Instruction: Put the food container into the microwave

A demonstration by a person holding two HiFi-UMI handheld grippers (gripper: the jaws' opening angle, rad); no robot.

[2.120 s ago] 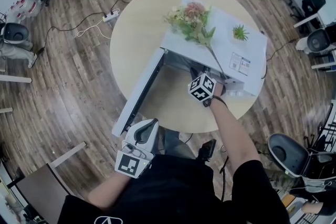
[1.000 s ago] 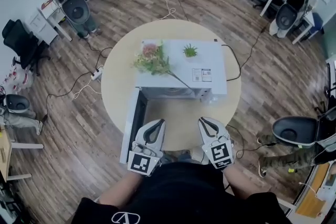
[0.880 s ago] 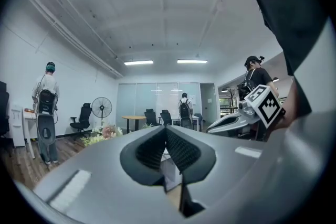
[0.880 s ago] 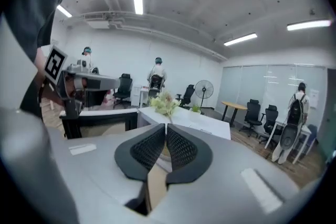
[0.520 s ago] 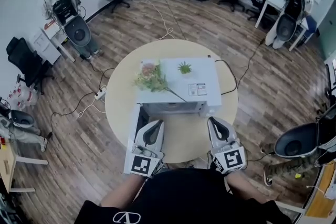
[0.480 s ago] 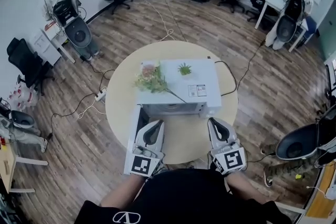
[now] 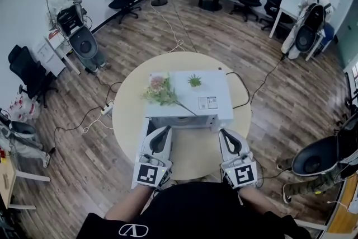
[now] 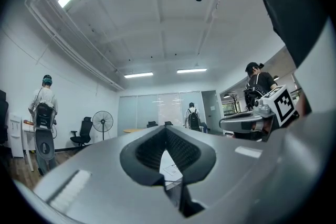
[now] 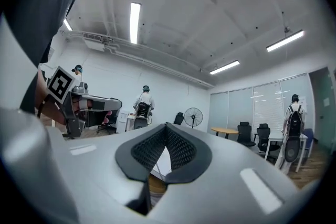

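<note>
Both held level, just in front of the microwave (image 7: 190,99) on the round table (image 7: 127,115). The left gripper (image 7: 161,132) has jaws pressed together, nothing between. The right gripper (image 7: 226,135) is the same, empty. The food container shows in no view, so I can't tell where it sits.

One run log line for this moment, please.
left hand-held gripper: shut, empty | right hand-held gripper: shut, empty | microwave: on table

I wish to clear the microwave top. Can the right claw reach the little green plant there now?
Probably yes. The plant stands in the open on the microwave, and nothing lies between it and the right claw. The claw is shut, so it must open first.
</note>
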